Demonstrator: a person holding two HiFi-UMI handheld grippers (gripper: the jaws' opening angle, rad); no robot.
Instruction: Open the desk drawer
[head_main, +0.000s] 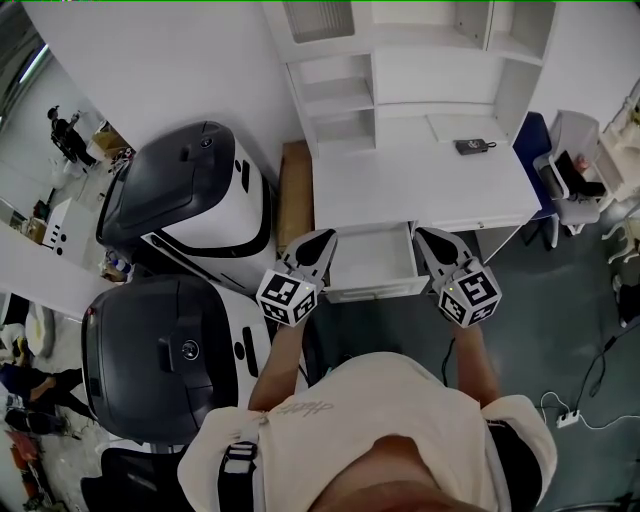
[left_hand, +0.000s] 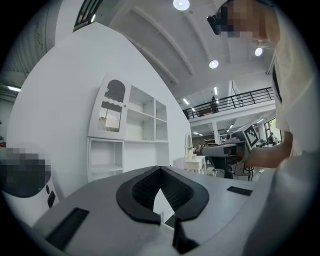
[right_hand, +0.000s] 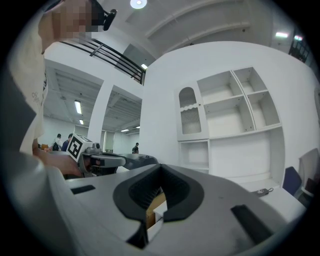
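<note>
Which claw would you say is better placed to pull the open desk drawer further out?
Left, narrowly. Both shut claws flank the drawer, but in the head view the left claw lies closer beside its front corner than the right claw does. Either would need repositioning.

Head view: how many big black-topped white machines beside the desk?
2. One machine stands just left of the desk; the other machine is nearer the camera, to the person's left. Any beyond the frame edge would be hidden.
</note>
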